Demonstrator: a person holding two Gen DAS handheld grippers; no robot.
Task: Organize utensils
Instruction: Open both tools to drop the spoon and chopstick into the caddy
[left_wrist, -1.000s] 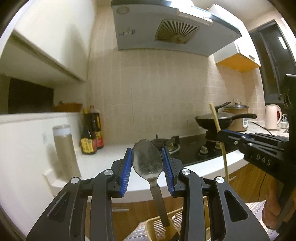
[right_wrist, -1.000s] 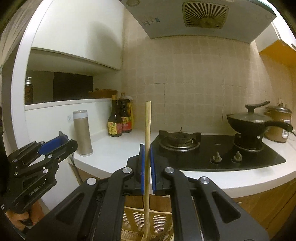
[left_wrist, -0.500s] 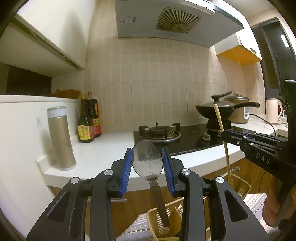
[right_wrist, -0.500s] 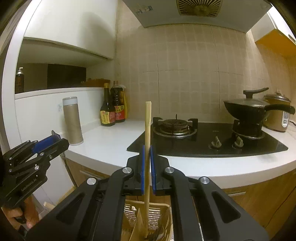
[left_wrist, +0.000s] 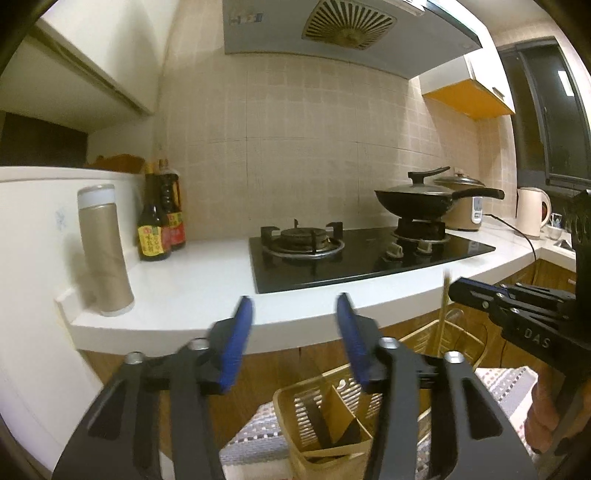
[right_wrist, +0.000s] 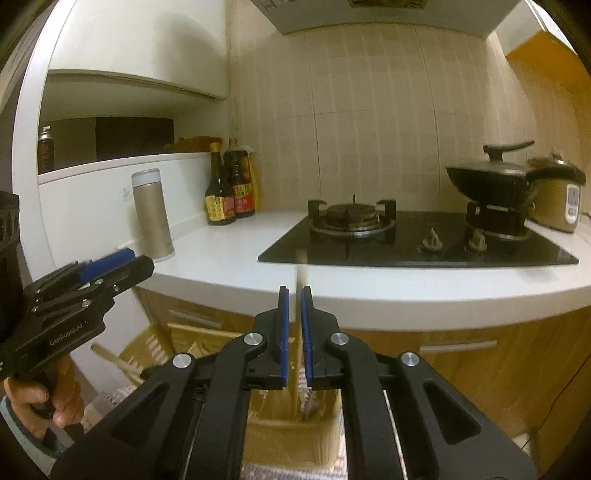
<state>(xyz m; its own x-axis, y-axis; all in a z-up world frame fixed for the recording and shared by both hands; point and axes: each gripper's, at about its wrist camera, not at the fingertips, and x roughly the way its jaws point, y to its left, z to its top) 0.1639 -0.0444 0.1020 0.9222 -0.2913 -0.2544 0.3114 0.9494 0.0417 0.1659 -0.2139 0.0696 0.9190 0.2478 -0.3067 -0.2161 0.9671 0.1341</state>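
My left gripper is open and empty above a tan slotted utensil basket with a divider; a dark handle stands inside it. My right gripper has its jaws slightly apart around a wooden chopstick, which stands upright and reaches down into the basket below. The grip looks loose. In the left wrist view the right gripper and the chopstick show at the right. In the right wrist view the left gripper shows at the left.
A white counter holds a tan flask, sauce bottles, a black gas hob, a wok, a rice cooker and a kettle. Wooden cabinets stand below. A patterned mat lies under the basket.
My left gripper opened and the spoon dropped out of it into the basket. The chopstick slid lower between the right jaws, which parted a little. Both views tilted down.
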